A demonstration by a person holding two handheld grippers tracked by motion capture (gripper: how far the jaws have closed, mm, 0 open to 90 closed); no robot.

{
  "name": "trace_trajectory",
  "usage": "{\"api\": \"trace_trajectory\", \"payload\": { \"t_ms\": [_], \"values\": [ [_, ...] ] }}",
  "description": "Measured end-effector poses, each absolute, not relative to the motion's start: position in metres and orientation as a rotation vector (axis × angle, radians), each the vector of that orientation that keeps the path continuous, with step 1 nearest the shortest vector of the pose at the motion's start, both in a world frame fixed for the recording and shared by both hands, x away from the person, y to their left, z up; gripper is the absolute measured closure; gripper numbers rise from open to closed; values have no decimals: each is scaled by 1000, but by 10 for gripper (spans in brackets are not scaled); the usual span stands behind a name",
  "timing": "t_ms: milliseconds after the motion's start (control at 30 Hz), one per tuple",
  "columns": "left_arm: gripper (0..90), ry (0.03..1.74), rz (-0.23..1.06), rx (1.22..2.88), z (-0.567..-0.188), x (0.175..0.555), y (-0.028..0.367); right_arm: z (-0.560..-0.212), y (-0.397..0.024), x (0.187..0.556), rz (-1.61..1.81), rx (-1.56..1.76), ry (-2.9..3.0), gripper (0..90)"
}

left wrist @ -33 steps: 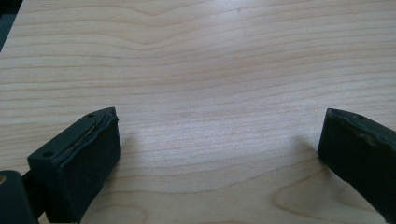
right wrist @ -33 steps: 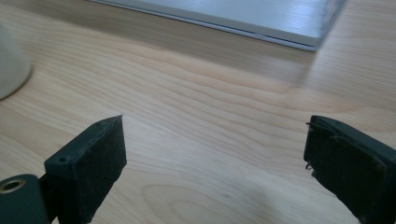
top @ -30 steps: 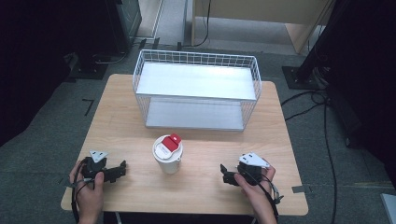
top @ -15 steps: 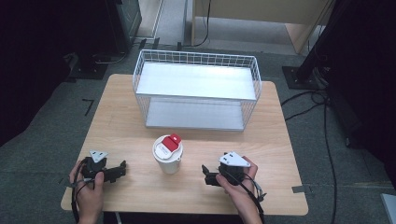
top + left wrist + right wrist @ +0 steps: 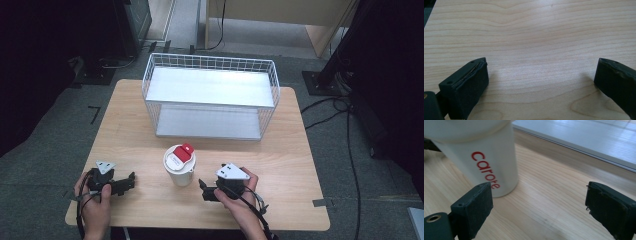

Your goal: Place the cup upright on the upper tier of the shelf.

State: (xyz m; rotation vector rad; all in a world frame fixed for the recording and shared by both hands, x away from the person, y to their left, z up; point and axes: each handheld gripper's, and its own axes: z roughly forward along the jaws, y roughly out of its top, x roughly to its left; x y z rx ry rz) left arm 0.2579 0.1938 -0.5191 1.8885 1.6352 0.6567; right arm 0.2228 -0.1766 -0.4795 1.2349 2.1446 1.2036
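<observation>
Wooden surface (image 5: 290, 150) carried everything. White wire basket (image 5: 210, 102) with grey shelf stood at 12 o'clock. White cup (image 5: 179, 166), red-tabbed lid, red lettering on side, stood upright at centre-front, at 6 o'clock from basket. Right tool (image 5: 204, 189) lay at 4 o'clock from cup, just beside it, not touching; its jaws had just been closing, gap between them bare, cup ahead-left. Left tool (image 5: 131, 180) rested at 8 o'clock from cup, jaws wide over bare wood.

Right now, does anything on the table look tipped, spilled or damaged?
Nothing stands out. The white cup stands upright with its lid on, the wire rack sits square behind it, and the table shows no spill.
</observation>
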Motion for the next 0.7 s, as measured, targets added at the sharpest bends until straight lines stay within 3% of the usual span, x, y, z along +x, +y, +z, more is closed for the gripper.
{"api": "trace_trajectory", "payload": {
  "t_ms": [700],
  "values": [
    [0, 1635, 657, 1888, -519, 258, 194, -491, -124, 222, 1336, 1148, 2192, 74]
  ]
}}
